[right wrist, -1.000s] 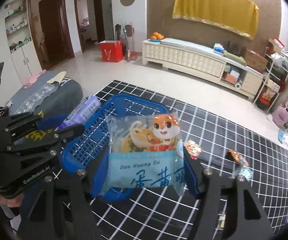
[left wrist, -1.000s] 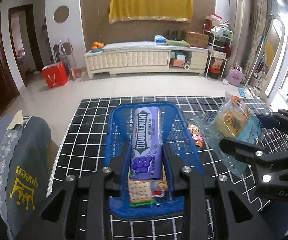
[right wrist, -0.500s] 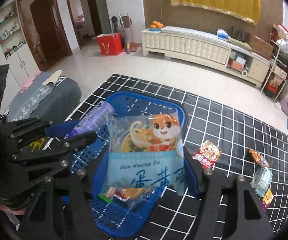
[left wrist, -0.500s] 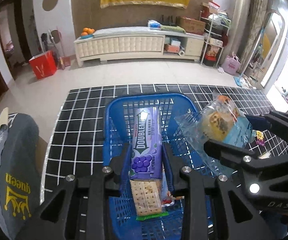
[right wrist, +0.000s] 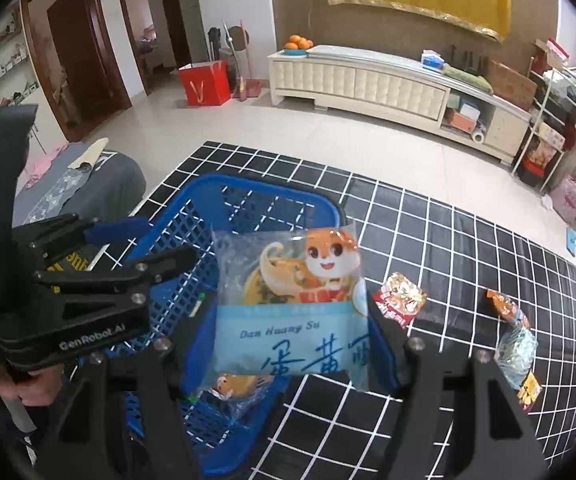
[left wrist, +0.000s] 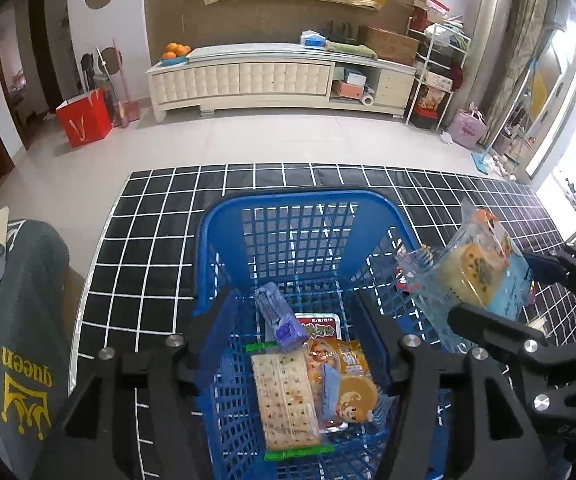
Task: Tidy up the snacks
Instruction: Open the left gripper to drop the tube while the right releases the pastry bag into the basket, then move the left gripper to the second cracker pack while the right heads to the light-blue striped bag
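1. Our left tongs (left wrist: pixel 296 320) hang over the blue basket (left wrist: pixel 223 216), jaws just spread, nothing pinched.
2. The purple Doublemint gum pack (left wrist: pixel 277 316) lies loose in the basket, tilted on a cracker packet (left wrist: pixel 283 396).
3. Our right tongs (right wrist: pixel 292 320) pinch the Dan Huang Su pastry bag (right wrist: pixel 288 304) above the basket's right rim.
4. Three wrapped snacks (right wrist: pixel 402 298) lie on the black grid-patterned counter (right wrist: pixel 448 240).

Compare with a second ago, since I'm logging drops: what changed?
The left gripper has just opened, letting go of the purple Doublemint gum pack, now lying in the blue plastic basket. The right gripper still clamps the clear egg-yolk pastry packet over the basket.
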